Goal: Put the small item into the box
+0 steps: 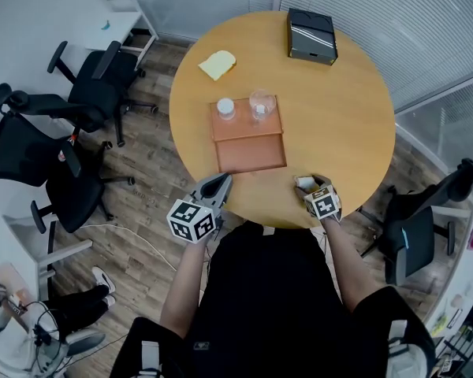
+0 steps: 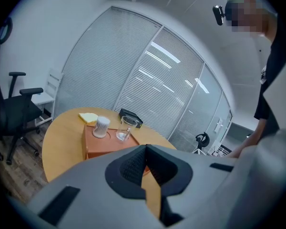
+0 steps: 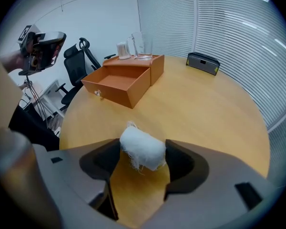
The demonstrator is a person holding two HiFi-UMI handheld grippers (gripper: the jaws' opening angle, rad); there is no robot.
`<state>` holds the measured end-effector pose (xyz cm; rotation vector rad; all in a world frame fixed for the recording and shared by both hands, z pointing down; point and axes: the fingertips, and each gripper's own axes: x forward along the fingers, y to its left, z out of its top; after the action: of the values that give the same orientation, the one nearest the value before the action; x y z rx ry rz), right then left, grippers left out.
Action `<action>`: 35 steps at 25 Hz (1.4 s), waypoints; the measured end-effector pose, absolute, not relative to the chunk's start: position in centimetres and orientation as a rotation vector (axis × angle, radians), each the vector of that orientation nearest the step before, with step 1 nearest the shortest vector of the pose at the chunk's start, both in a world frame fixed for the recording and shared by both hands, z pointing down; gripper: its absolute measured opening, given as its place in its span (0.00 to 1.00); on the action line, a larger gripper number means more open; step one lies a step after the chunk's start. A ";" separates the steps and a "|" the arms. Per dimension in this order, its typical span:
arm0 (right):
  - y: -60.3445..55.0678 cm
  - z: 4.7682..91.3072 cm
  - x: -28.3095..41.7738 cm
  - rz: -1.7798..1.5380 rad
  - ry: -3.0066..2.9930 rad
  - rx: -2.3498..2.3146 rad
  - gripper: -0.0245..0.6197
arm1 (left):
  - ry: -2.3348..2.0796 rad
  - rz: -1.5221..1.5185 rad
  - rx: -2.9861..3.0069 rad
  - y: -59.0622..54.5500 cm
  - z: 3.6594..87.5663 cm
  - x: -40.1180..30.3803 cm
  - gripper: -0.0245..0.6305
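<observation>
Right tongs grip the white roll; left tongs closed, empty.

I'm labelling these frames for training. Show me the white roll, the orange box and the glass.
white roll (image 3: 142, 149), right gripper view, middle of its side.
orange box (image 1: 251, 154), head view, bare floor of its open drawer.
glass (image 2: 127, 130), left gripper view, its clear side wall.

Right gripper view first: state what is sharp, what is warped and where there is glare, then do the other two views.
Right gripper view: white roll sharp, blinds bowed by the lens, dark corners. Left gripper view: same bowing and dark rim, light strips glare on the blinds; box clear. Head view: even light, faint shadows, table barely warped.
</observation>
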<state>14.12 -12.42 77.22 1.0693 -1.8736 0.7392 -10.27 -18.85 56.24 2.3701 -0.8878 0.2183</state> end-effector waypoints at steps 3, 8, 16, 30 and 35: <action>-12.4 77.1 14.1 0.738 -1.873 1.077 0.48 | -0.890 0.208 2.365 -18.9 56.3 -10.3 0.05; -12.7 76.5 13.7 0.720 -1.886 1.080 0.48 | -0.886 0.200 2.370 -18.5 56.2 -10.2 0.05; -13.6 74.9 12.7 0.705 -1.928 1.095 0.47 | -0.895 0.190 2.370 -18.1 56.0 -10.5 0.05; -15.4 70.9 11.0 0.582 -2.013 1.170 0.47 | -0.911 0.173 2.363 -17.4 56.1 -10.6 0.05; -16.0 70.4 10.1 0.544 -2.029 1.168 0.47 | -0.908 0.170 2.361 -17.0 56.2 -10.7 0.05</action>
<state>10.12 -16.02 70.43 1.1679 -2.0294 0.5441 -10.72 -17.01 56.17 2.3614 -0.9083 0.1696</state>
